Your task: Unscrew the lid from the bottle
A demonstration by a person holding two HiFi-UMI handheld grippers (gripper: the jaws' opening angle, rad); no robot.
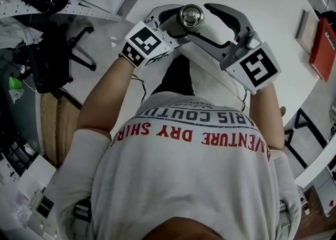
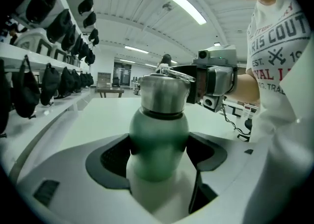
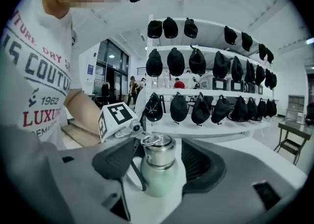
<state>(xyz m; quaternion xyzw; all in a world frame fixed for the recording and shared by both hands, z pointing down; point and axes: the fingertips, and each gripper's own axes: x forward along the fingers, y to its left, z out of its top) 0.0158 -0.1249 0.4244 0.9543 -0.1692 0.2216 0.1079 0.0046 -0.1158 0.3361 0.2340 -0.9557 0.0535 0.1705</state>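
Note:
A pale green bottle with a steel lid stands upright over the white table. My left gripper is shut on the bottle, its dark pads pressing the green shoulder from both sides. In the right gripper view the lid with its wire ring sits between the jaws of my right gripper, which is open with a gap on each side. From the head view both grippers meet around the lid, the left gripper from the left and the right gripper from the right.
The round white table stretches ahead. A red box lies at its right edge. A black office chair stands on the floor to the left. Shelves of black caps line the wall beyond the table.

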